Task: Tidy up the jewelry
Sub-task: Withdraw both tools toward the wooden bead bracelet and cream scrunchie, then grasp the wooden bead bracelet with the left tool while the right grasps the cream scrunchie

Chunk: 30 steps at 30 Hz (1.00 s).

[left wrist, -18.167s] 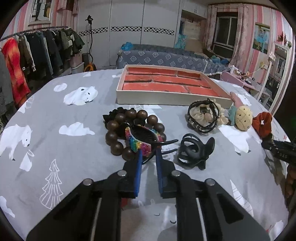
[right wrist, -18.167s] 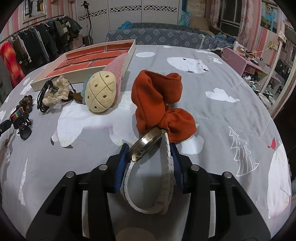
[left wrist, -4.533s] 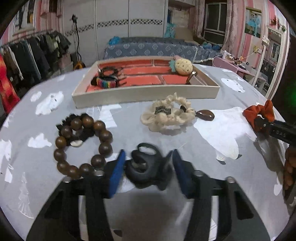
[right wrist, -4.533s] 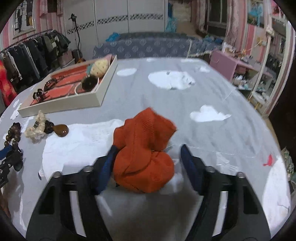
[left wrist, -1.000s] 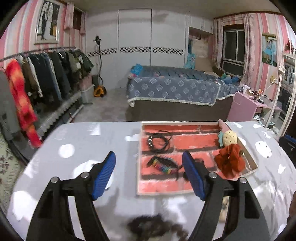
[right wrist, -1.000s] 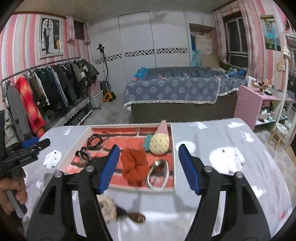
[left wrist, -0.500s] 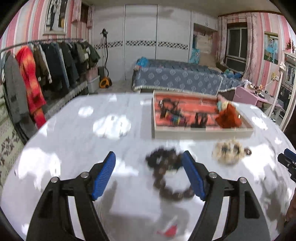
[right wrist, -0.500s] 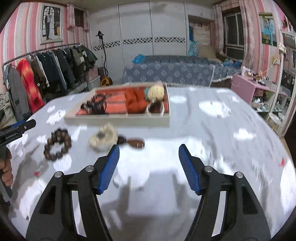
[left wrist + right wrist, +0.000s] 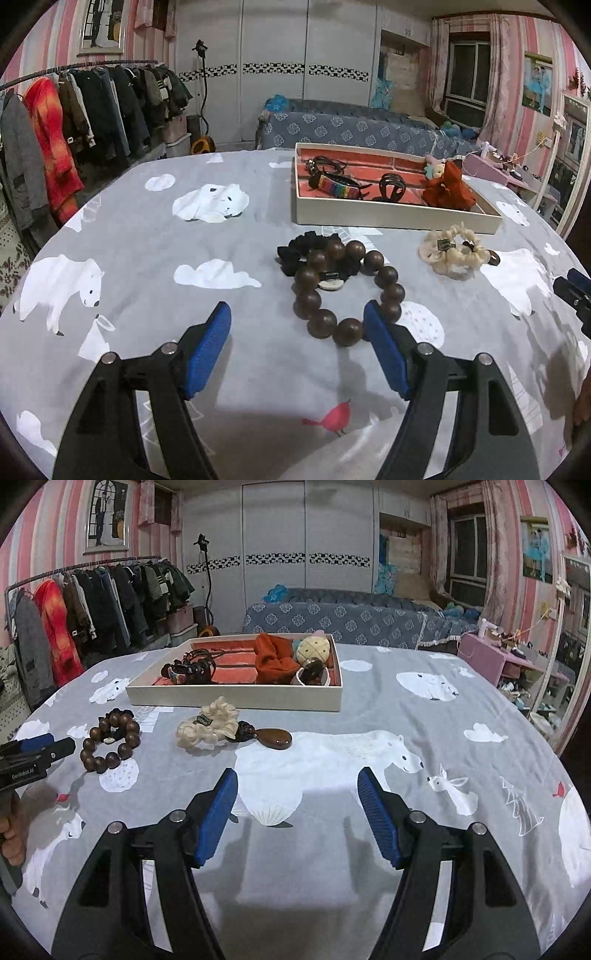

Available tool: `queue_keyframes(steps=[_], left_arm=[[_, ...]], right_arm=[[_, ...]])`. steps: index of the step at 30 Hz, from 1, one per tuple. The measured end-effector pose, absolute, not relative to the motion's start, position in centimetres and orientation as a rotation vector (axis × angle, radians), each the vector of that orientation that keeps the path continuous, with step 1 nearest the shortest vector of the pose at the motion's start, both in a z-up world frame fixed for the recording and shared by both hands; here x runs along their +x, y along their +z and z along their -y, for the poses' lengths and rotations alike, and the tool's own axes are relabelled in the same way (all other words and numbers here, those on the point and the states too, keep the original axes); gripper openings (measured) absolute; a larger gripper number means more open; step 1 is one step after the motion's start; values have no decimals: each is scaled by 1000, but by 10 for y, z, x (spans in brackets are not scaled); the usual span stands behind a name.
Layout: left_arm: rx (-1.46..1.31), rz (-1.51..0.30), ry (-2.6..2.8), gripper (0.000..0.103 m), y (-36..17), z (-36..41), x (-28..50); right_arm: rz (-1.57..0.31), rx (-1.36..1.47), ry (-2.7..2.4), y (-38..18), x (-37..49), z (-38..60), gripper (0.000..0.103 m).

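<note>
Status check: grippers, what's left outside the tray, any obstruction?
Left gripper and right gripper open, empty. Brown wooden bead bracelet, cream fabric scrunchie, black scrunchie outside the white tray. Nothing blocking.

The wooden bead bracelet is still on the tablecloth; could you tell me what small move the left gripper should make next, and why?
Probably ease the left gripper forward and down over the wooden bead bracelet: its fingers stand open and empty just short of it, while the tray already holds other pieces.
</note>
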<state>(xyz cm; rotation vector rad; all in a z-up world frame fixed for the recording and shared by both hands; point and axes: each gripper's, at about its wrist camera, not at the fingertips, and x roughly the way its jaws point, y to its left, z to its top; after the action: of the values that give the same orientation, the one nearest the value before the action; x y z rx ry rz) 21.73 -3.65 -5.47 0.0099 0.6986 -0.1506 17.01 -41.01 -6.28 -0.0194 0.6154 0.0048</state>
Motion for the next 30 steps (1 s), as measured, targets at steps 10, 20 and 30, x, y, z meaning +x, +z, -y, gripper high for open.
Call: queue_keyframes(steps=[10, 20, 30], left_arm=[[43, -733, -137, 70, -56, 40, 236], [78, -856, -181, 34, -76, 53, 269], [24, -841, -171, 19, -75, 38, 283]], right_arm=[[-625, 4, 19, -60, 178, 408, 67], [-650, 40, 60, -49, 216, 382, 67], [-841, 53, 97, -91, 278, 347, 40]])
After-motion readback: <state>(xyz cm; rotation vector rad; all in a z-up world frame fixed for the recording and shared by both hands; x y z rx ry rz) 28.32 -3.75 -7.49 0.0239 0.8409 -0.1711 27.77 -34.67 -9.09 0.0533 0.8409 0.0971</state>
